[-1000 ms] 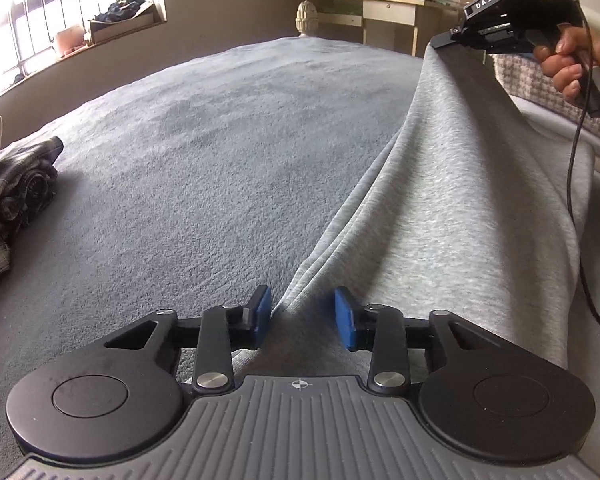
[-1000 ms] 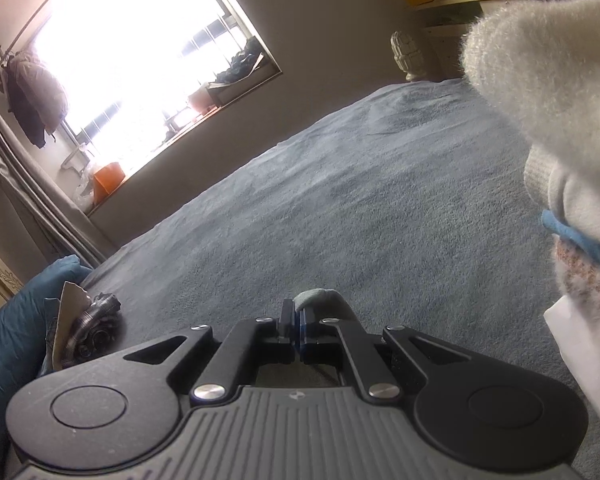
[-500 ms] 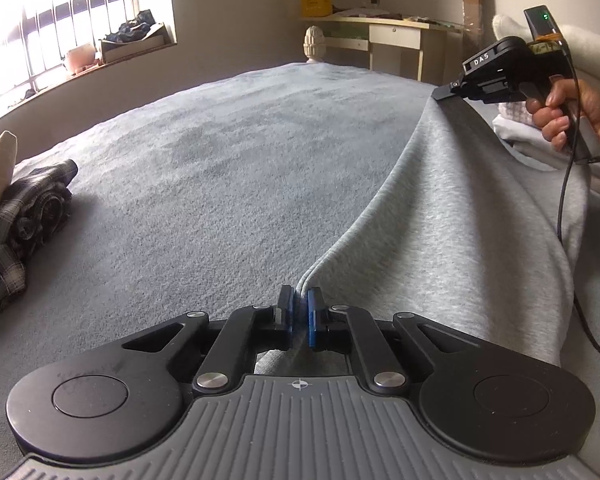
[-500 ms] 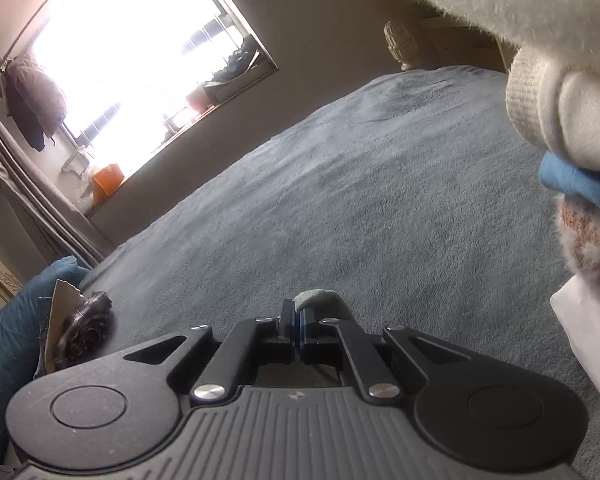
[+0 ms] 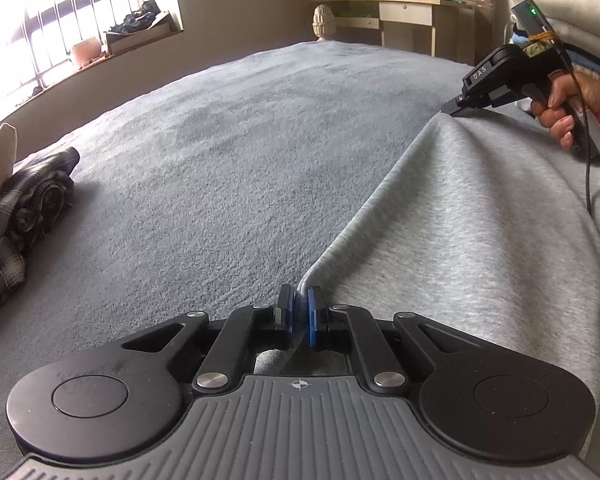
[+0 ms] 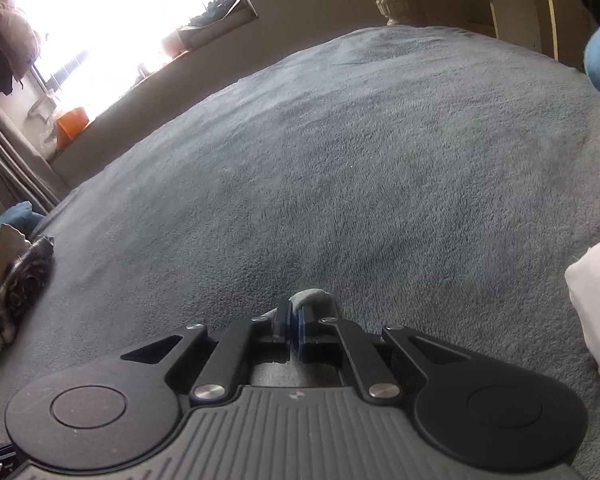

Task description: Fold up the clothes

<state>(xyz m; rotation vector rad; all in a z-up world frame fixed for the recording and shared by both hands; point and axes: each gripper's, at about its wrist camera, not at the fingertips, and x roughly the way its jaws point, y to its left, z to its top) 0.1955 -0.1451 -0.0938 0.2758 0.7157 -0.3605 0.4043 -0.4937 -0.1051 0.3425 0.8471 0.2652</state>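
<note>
between the left gripper and right gripper, each clamped on it, stretches the grey garment.

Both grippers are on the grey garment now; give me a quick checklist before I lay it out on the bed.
1. Left gripper shut on the grey garment: ok.
2. Right gripper shut on its edge: ok.
3. Edge between the grippers taut: ok.
4. Bed ahead free of clutter: ok; the plaid clothes lie far left.
5. Cable clear of the garment: not ok, it hangs against it.
6. Lower hem hanging free: cannot tell.
</note>
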